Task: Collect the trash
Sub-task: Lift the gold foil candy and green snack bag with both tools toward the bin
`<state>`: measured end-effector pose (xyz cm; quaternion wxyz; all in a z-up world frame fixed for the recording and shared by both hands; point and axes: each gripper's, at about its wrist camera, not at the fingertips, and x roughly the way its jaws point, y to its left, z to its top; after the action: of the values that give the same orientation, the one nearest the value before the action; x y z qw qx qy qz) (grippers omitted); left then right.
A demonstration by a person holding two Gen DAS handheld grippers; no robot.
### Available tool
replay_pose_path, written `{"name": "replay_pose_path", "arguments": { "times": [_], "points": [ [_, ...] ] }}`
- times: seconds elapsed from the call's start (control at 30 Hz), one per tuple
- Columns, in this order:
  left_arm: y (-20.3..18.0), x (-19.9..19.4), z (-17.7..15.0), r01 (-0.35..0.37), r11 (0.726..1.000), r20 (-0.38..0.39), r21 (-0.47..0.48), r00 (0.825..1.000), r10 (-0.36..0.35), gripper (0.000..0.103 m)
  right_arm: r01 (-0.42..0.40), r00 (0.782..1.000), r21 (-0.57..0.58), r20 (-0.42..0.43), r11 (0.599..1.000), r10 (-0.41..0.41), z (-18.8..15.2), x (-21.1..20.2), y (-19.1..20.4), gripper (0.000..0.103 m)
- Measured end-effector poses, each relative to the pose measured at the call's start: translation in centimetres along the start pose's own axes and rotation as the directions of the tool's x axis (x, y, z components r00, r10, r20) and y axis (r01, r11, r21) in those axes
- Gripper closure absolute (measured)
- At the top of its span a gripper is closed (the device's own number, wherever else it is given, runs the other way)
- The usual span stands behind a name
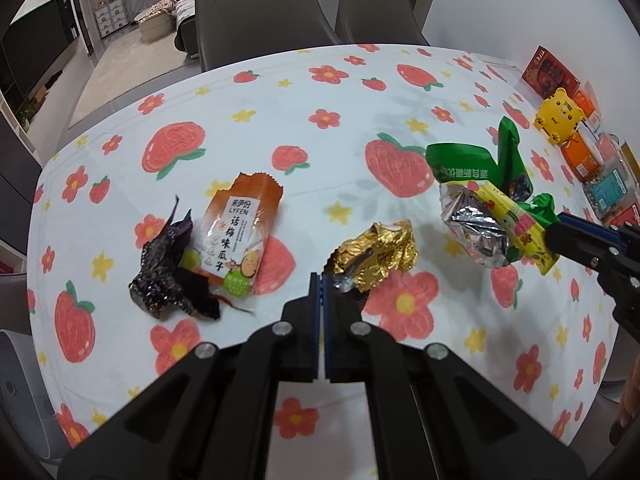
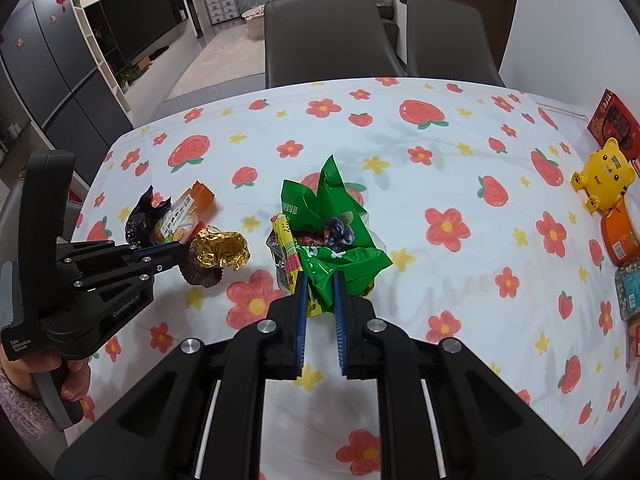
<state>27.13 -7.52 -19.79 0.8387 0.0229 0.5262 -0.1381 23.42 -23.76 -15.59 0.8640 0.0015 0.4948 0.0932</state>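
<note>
My left gripper (image 1: pixel 322 278) is shut, its tips touching the near edge of a crumpled gold foil wrapper (image 1: pixel 376 256); whether it pinches the foil I cannot tell. Left of it lie an orange-and-white seed packet (image 1: pixel 236 236) and a dark purple wrapper (image 1: pixel 172 276). My right gripper (image 2: pixel 320 280) is shut on a bundle of green wrapper (image 2: pixel 332 240), yellow wrapper (image 2: pixel 289 252) and silver foil. The bundle (image 1: pixel 492 208) and right gripper (image 1: pixel 556 232) show at the right of the left wrist view. The left gripper (image 2: pixel 182 252) shows beside the gold foil (image 2: pixel 220 250) in the right wrist view.
The table has a white cloth (image 1: pixel 320 160) with red flowers and strawberries. A yellow tiger toy (image 1: pixel 560 114), a red box (image 1: pixel 550 72) and orange and clear snack tubs (image 2: pixel 622 240) line the right edge. Grey chairs (image 1: pixel 260 12) stand behind the far edge.
</note>
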Motion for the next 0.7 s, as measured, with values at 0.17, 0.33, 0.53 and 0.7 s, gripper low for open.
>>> {"name": "replay_pose_path", "arguments": {
  "times": [0.17,0.33,0.53,0.7],
  "points": [
    [1.0,-3.1,-1.3,-0.033,0.999,0.024,-0.023,0.999,0.033,0.102,-0.015,1.000,-0.023,0.008,1.000,0.015,-0.7,-1.7,1.0,0.092],
    [2.1,-6.0,-2.9,-0.057,0.996,0.051,-0.063,0.997,0.060,0.102,-0.026,0.999,-0.055,0.022,0.998,0.027,-1.3,-3.7,2.5,0.092],
    [4.2,-9.6,-5.3,-0.087,0.988,0.084,-0.126,0.992,0.098,0.102,-0.051,0.997,-0.113,0.045,0.992,0.056,-1.9,-5.9,5.3,0.092],
    [6.4,-12.2,-7.9,-0.114,0.975,0.102,-0.189,0.986,0.135,0.102,-0.079,0.995,-0.180,0.050,0.981,0.089,-2.4,-7.1,8.5,0.092]
  ]
}}
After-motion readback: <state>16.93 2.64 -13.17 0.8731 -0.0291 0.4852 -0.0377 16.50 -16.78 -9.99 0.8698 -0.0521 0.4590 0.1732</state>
